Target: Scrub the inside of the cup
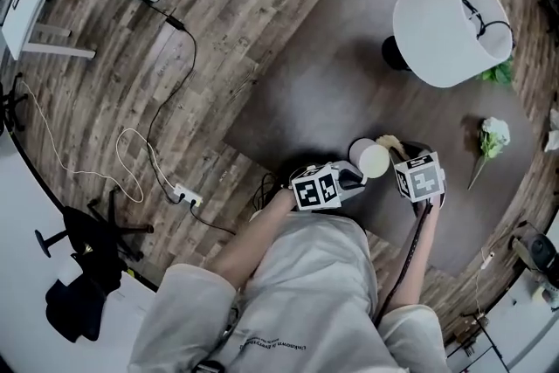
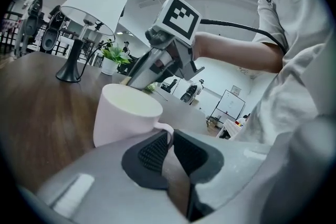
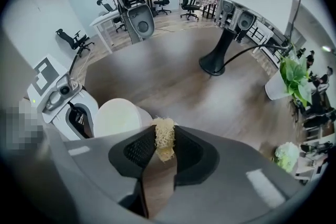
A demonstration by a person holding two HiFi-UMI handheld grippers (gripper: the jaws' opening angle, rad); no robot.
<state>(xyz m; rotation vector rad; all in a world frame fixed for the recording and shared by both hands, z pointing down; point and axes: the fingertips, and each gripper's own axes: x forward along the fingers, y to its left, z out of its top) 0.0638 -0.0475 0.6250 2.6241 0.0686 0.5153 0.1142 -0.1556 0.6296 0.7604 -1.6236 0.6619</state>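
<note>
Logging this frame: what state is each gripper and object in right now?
left gripper: shut on the cup's handle.
right gripper: shut on the scrubber.
cup: upright, open end up, held by its handle.
scrubber: pinched between the jaws, beside the cup, not inside.
lamp: standing upright.

Even ceiling light, soft shadows, fisheye-warped dark edges

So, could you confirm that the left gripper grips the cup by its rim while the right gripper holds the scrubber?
Not quite. The left gripper grips the cup by its handle, not its rim, as the left gripper view shows. The rest is right: the right gripper holds the scrubber.
</note>
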